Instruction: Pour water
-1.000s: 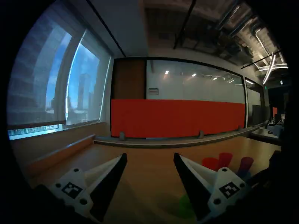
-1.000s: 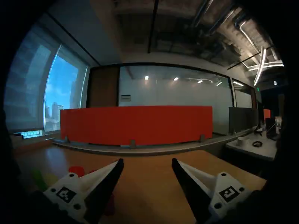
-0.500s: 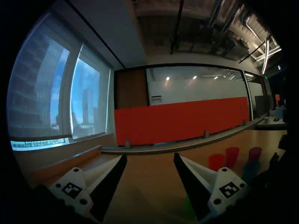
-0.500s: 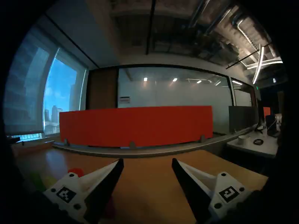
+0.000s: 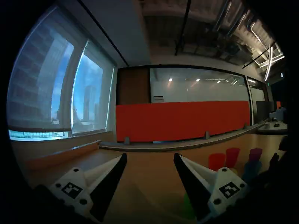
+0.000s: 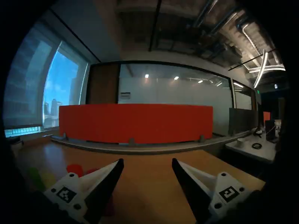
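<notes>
In the left gripper view my left gripper (image 5: 149,164) hangs open above a wooden table (image 5: 149,179), with nothing between its fingers. Coloured cups stand to its right: an orange cup (image 5: 216,161), a red cup (image 5: 232,156), a purple cup (image 5: 255,154), a blue cup (image 5: 251,168), and a green cup (image 5: 188,205) half hidden behind the right finger. In the right gripper view my right gripper (image 6: 147,168) is open too and holds nothing. A red cup (image 6: 74,168) and a green cup (image 6: 35,177) sit at its lower left, partly behind the left finger.
A long orange partition (image 6: 136,123) runs along the table's far edge, with glass walls behind it. Big windows (image 5: 56,93) line the left side. A neighbouring desk (image 6: 254,147) with small objects stands to the right.
The left gripper view has levelled out, so the orange partition now sits straight. The right gripper view has tipped slightly, showing a bit more of the table and cups. Both grippers stay open.
</notes>
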